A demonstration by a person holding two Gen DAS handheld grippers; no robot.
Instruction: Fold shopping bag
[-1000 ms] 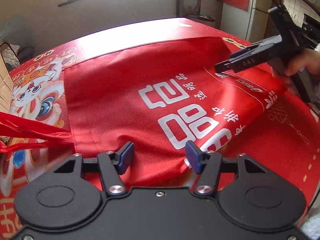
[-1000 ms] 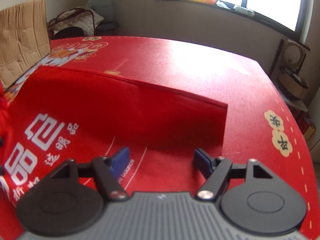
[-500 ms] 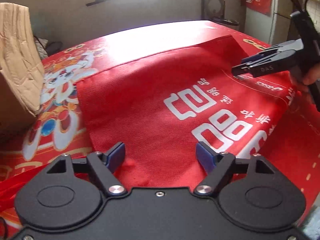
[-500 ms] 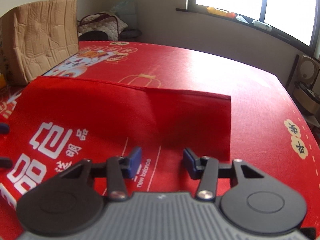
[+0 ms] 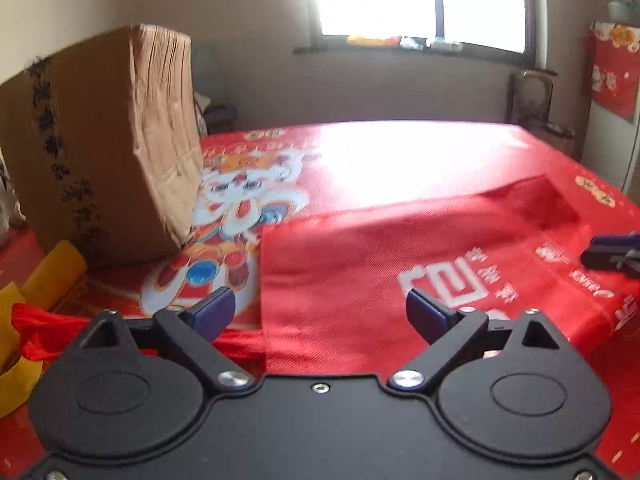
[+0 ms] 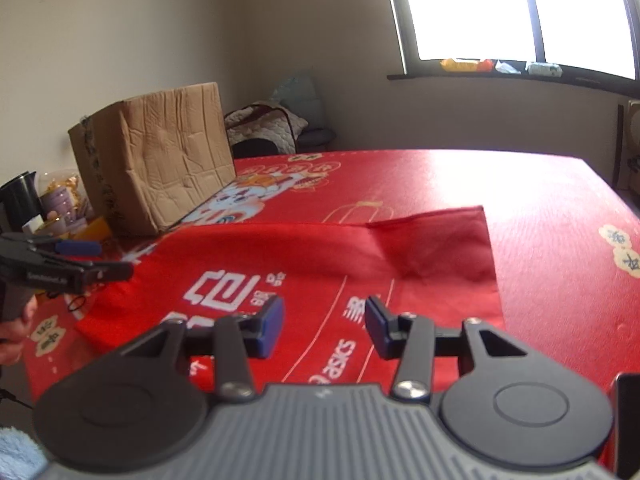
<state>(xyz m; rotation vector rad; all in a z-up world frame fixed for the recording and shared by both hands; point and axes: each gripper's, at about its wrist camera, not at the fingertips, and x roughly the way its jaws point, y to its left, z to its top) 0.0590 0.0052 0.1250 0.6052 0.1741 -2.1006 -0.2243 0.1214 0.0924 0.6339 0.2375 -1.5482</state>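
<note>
The red shopping bag [image 5: 400, 248] with white lettering lies flat on the red tablecloth [image 5: 380, 160], its far right corner slightly raised. My left gripper [image 5: 320, 308] hovers over the bag's left near edge with its jaws opening wide and nothing pressed between the blue pads. In the right wrist view it [image 6: 104, 258] shows at the left, above the bag's [image 6: 320, 252] left end. My right gripper [image 6: 324, 320] hangs over the right part of the bag, open at a medium gap and gripping nothing. Its tips [image 5: 608, 248] reach in at the right edge of the left wrist view.
A worn cardboard box [image 5: 92, 152] stands on the table's left side, close to the bag. Yellow material [image 5: 52, 268] and a red strap [image 5: 28, 312] lie near the left gripper. A dark kettle [image 6: 18, 196] and jars sit behind the box [image 6: 160, 164]. A hand [image 6: 16, 320] grips the left tool.
The left gripper's jaws spread wider while it lifted and swung left, bringing the box into view. The right gripper's jaws narrowed and it drew back from the bag.
</note>
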